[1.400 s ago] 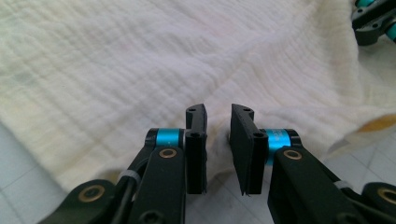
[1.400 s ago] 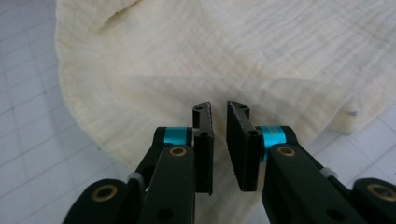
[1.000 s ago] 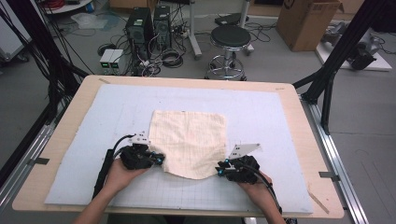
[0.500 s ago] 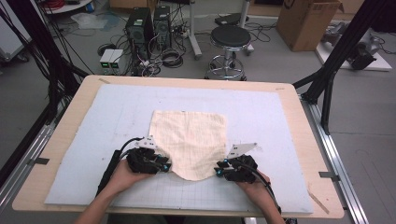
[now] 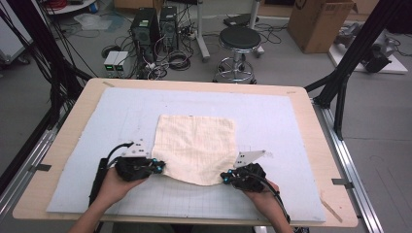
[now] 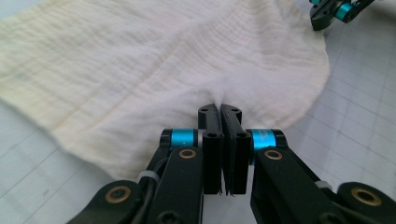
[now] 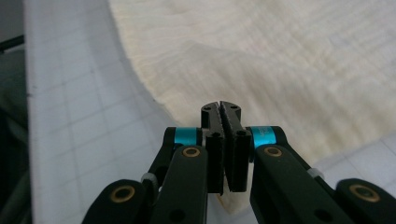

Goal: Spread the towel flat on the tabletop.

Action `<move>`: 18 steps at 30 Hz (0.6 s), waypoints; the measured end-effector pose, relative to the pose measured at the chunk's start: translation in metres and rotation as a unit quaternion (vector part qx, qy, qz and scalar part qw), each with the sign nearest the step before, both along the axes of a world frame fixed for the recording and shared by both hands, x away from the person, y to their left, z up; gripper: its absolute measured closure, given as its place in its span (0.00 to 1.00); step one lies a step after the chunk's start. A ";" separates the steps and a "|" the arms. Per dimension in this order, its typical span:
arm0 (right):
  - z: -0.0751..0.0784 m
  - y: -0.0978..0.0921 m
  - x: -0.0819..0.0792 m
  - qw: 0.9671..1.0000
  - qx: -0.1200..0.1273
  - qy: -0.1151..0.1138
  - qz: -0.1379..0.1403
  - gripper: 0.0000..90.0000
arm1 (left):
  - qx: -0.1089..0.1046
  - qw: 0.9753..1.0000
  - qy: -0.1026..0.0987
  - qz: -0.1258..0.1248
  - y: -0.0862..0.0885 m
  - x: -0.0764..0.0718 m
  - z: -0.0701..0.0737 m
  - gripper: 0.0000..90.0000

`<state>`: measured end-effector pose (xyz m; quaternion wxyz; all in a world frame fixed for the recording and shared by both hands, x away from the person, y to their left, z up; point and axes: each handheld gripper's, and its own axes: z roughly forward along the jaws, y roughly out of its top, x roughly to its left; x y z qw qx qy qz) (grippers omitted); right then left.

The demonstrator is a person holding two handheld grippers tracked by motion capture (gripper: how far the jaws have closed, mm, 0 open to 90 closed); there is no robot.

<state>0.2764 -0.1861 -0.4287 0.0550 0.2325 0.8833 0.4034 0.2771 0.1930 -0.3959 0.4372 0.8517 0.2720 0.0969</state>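
Note:
A cream crinkled cloth (image 5: 197, 145) lies flat on the pale blue gridded mat (image 5: 277, 116); its near edge curves toward me. My left gripper (image 5: 161, 166) sits at the cloth's near left corner, jaws closed, with a pinch of fabric between them. In the left gripper view the cloth (image 6: 154, 70) puckers right at the closed tips of the left gripper (image 6: 221, 110), and the other gripper (image 6: 332, 10) shows at the top right. My right gripper (image 5: 224, 177) is at the near right corner. Its tips (image 7: 221, 108) are shut on the cloth's edge (image 7: 280, 70).
The mat covers a wooden table (image 5: 73, 126) whose bare rim runs all around. Beyond the far edge stand a black stool (image 5: 238, 41), computer towers (image 5: 155, 24) with cables, and a cardboard box (image 5: 318, 19). Black frame posts (image 5: 340, 87) rise at both sides.
My left gripper has drawn back a little to the left with the cloth's near left corner in it. The right gripper has hardly moved.

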 end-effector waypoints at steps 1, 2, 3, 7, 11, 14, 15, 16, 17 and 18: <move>0.002 0.002 -0.003 1.000 0.003 -0.001 0.004 0.99 | 0.001 1.000 -0.001 -0.003 0.005 -0.004 0.004 0.97; 0.004 0.004 -0.006 1.000 0.007 -0.004 0.008 0.99 | 0.001 1.000 -0.001 -0.005 0.008 -0.009 0.006 0.97; 0.006 0.005 -0.009 1.000 0.009 -0.006 0.013 0.99 | 0.002 1.000 -0.001 -0.009 0.010 -0.014 0.008 0.97; 0.014 0.007 -0.026 1.000 0.013 -0.014 0.024 0.99 | -0.007 1.000 -0.001 -0.015 0.015 -0.027 0.015 0.96; 0.018 -0.001 -0.032 1.000 0.014 -0.024 0.014 0.99 | -0.027 1.000 0.003 -0.004 0.014 -0.023 0.013 0.80; 0.014 -0.007 -0.029 1.000 0.018 -0.020 0.005 0.98 | -0.032 0.999 0.014 -0.013 0.014 -0.020 0.004 0.73; 0.013 -0.008 -0.028 1.000 0.018 -0.017 0.002 0.98 | -0.031 0.999 0.014 -0.017 0.015 -0.022 0.000 0.71; 0.011 -0.009 -0.027 1.000 0.014 -0.014 0.003 0.98 | -0.028 0.999 0.017 -0.019 0.016 -0.023 -0.003 0.71; 0.008 -0.009 -0.026 1.000 0.014 -0.014 0.006 0.97 | -0.025 0.999 0.020 -0.022 0.018 -0.024 -0.007 0.70; 0.007 -0.009 -0.025 1.000 0.012 -0.010 0.004 0.96 | -0.024 0.999 0.025 -0.024 0.020 -0.026 -0.011 0.70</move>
